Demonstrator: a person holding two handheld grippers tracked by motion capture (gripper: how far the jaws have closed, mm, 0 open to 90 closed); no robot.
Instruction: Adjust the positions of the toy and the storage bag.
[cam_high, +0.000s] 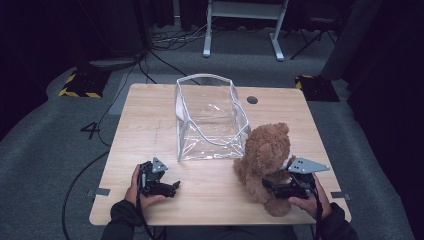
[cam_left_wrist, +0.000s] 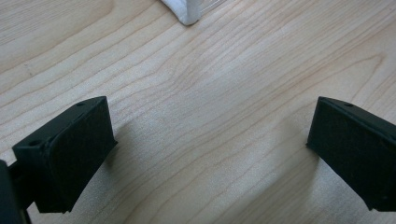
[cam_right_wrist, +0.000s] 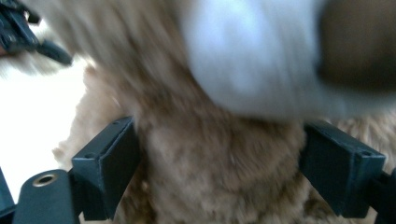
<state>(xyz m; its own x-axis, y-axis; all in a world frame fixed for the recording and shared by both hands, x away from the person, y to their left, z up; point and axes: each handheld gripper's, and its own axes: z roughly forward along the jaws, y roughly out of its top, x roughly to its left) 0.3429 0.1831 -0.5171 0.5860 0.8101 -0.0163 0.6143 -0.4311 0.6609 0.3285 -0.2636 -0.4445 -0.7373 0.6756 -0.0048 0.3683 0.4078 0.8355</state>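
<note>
A brown teddy bear (cam_high: 265, 150) sits upright on the wooden table (cam_high: 150, 115), at the front right. My right gripper (cam_high: 270, 186) is open, with one jaw on each side of the bear's lower body. In the right gripper view, fur (cam_right_wrist: 210, 116) presses against both jaws of that gripper (cam_right_wrist: 219, 163), and a blurred white patch (cam_right_wrist: 252, 56) lies above them. A clear plastic bag (cam_high: 210, 120) with white edging stands open at the table's centre. My left gripper (cam_high: 175, 187) rests open at the front left, over bare wood (cam_left_wrist: 210, 140), with the bag's corner (cam_left_wrist: 187, 11) ahead of it.
A round cable hole (cam_high: 252, 99) lies behind the bag at its right. Beyond the table are a white desk frame (cam_high: 242, 25), floor cables (cam_high: 165, 45) and yellow-black striped blocks (cam_high: 82, 85). The table's left half is bare wood.
</note>
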